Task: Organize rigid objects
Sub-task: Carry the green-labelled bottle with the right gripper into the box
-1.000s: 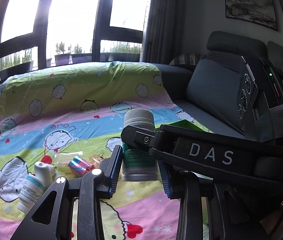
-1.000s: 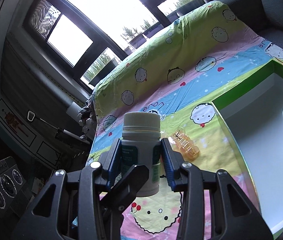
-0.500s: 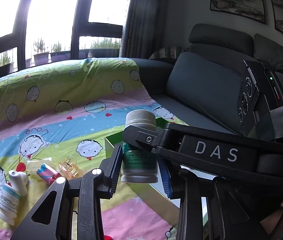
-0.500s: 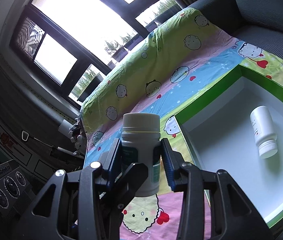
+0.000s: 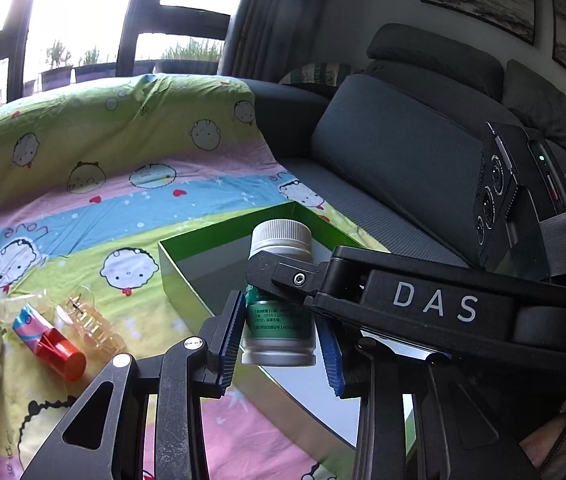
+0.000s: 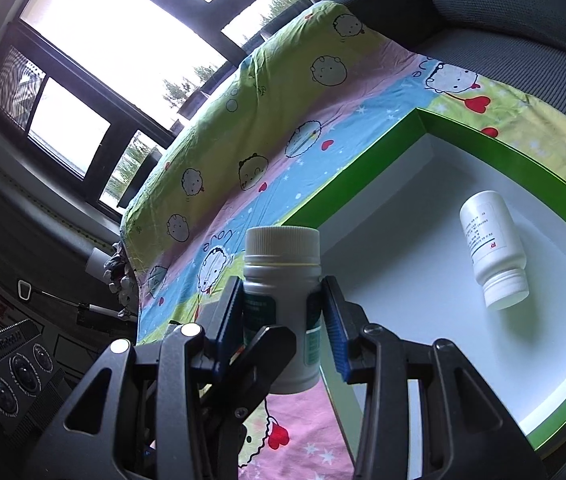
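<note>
Pill bottle (image 5: 279, 300), green label, upright, clamped by both left gripper (image 5: 279, 344) and right gripper (image 6: 283, 320) over green-rimmed box (image 6: 363, 188); white bottle (image 6: 491, 252) lies inside.

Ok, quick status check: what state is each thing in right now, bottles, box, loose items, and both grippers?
Green-label bottle: upright, cap on, held off the sheet by both grippers.
Left gripper: shut on the bottle's sides.
Right gripper: shut on the same bottle.
Green box: open, no lid on it.
White bottle: lying on its side in the box, capped.
Red-capped tube: lying on the sheet, outside the box.
Clear plastic piece: lying on the sheet.
</note>
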Available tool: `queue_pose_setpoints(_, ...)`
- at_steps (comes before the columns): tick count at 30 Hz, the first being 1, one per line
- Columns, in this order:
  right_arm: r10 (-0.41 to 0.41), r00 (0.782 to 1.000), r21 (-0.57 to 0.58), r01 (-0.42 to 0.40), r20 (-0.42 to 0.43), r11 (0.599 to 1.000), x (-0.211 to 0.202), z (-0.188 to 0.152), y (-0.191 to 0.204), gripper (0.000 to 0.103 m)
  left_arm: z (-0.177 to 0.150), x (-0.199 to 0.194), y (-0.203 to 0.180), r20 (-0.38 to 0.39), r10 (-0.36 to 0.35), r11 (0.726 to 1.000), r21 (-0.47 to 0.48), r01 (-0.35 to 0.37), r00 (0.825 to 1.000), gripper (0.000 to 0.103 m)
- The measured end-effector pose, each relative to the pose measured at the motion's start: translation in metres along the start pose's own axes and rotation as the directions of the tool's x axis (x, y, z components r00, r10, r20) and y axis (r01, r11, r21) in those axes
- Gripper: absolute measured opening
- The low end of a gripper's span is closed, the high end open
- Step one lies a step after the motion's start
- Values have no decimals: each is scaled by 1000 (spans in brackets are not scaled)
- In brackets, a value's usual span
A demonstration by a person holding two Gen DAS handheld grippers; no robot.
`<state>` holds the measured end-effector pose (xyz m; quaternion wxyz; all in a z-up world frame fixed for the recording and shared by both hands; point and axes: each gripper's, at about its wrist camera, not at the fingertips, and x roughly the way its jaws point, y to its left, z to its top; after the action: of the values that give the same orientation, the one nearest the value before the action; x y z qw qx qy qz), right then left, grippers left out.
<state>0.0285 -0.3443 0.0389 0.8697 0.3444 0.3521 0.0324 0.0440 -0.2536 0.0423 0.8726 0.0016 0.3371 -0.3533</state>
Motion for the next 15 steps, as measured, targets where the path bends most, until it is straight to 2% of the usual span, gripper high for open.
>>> queue_pose_setpoints(15, -90, 996, 76, 91, -20, 993, 4, 8, -29, 40, -1, 35, -5, -89, -89, 996, -37, 86, 992, 36)
